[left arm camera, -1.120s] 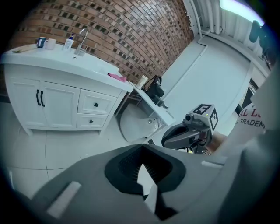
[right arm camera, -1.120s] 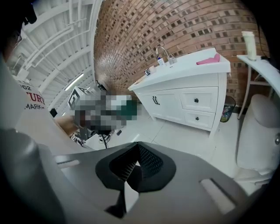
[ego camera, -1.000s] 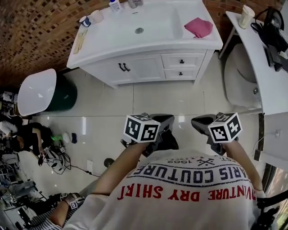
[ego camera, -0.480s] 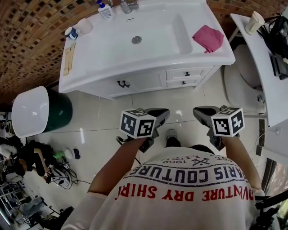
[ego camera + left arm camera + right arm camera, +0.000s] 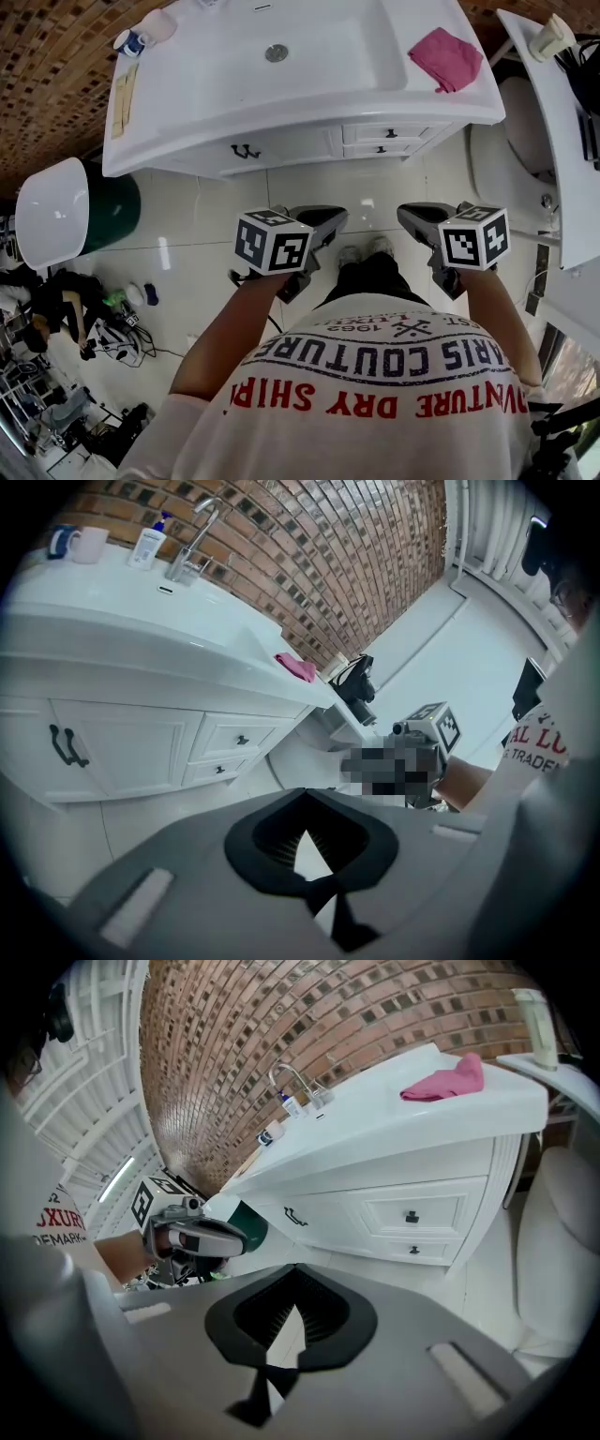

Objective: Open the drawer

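Note:
The white vanity (image 5: 187, 127) has two small drawers at its right end, an upper one (image 5: 389, 133) and a lower one (image 5: 382, 149), each with a dark knob; both are closed. They also show in the left gripper view, upper drawer (image 5: 242, 740), and in the right gripper view, upper drawer (image 5: 411, 1215) over lower drawer (image 5: 413, 1250). My left gripper (image 5: 330, 217) and right gripper (image 5: 407, 216) hang over the floor tiles, a short way in front of the vanity and touching nothing. Both are shut and hold nothing: left gripper (image 5: 305, 797), right gripper (image 5: 295, 1271).
A pink cloth (image 5: 446, 58) lies on the counter's right end beside the basin (image 5: 309, 42). Two cabinet door handles (image 5: 246, 151) sit left of the drawers. A green bin with a white lid (image 5: 58, 202) stands at the left, a toilet (image 5: 511, 155) and a white shelf (image 5: 562, 131) at the right.
The person and both grippers have come closer to the vanity, which now fills more of the top of the head view. Both grippers stay shut and empty.

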`<state>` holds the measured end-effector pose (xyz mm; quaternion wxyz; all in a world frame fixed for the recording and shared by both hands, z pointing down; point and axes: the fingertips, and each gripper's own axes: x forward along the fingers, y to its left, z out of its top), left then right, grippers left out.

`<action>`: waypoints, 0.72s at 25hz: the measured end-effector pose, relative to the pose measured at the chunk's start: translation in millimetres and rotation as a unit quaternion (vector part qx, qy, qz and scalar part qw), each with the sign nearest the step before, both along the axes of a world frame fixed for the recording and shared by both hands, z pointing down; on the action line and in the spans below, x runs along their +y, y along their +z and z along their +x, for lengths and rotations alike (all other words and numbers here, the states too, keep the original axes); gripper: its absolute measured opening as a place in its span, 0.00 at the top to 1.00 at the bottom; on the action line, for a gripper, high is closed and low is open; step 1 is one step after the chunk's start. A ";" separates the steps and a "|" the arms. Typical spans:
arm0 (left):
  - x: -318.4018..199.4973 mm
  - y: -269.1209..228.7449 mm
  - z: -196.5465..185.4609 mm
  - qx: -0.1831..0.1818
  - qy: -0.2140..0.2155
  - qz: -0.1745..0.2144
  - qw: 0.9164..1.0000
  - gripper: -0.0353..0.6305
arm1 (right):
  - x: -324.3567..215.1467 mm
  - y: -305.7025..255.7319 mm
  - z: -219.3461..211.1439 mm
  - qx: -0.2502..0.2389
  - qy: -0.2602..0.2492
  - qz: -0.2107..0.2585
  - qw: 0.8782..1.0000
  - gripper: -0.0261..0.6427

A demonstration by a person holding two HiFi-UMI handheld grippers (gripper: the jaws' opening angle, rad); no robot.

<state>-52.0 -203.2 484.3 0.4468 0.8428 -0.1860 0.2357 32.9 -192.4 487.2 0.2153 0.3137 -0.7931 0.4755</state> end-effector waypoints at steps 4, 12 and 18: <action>-3.3 -1.1 2.2 0.016 -0.007 -0.001 1.000 0.96 | -15.6 15.3 1.3 0.003 -0.010 0.004 1.000 0.95; -17.7 16.9 -3.7 0.008 -0.025 -0.003 1.000 0.96 | -74.4 88.2 30.6 0.031 0.037 0.012 0.999 0.87; -24.3 44.4 -13.2 -0.011 -0.032 -0.009 0.999 0.96 | -119.4 150.5 43.8 0.083 0.111 0.016 0.990 0.78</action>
